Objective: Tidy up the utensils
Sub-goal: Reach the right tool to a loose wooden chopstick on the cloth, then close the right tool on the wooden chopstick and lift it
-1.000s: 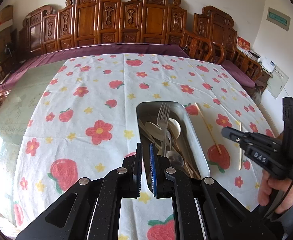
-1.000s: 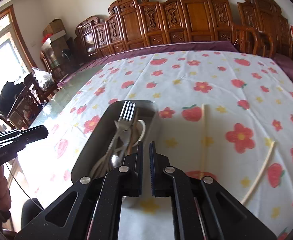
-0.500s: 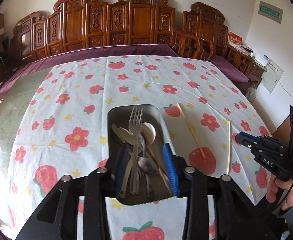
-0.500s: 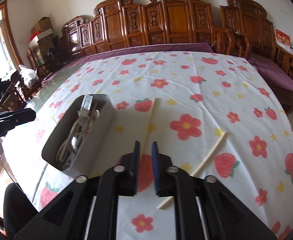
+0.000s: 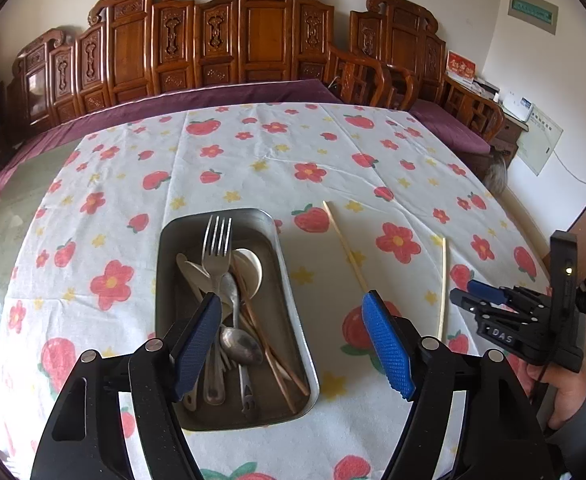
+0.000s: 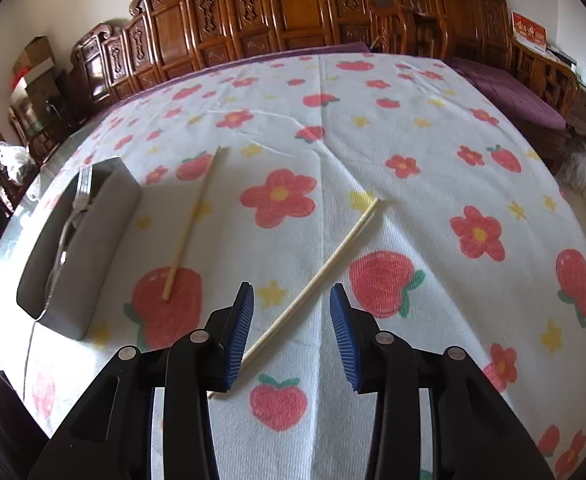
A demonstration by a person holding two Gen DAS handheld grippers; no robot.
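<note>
A metal tray (image 5: 289, 300) holds a fork (image 5: 215, 248), spoons and brown chopsticks; it also shows in the right wrist view (image 6: 105, 236). Two pale chopsticks lie on the cloth right of it: the nearer one (image 5: 345, 246) (image 6: 191, 220) and the farther one (image 5: 443, 284) (image 6: 325, 264). My left gripper (image 5: 291, 308) is open and empty above the tray's near right side. My right gripper (image 6: 291, 304) is open and empty, its jaws either side of the farther chopstick's near half; it shows in the left wrist view (image 5: 469, 292) as well.
The table wears a white cloth with strawberries and flowers (image 5: 253, 152). Carved wooden chairs (image 5: 253, 40) line the far edge. A purple cushioned bench (image 6: 513, 92) runs along the right. The table's right edge (image 5: 533, 240) lies close to my right gripper.
Both grippers have opened from shut. The left one moved right over the tray's right side. The right one swung right and down over the farther chopstick.
</note>
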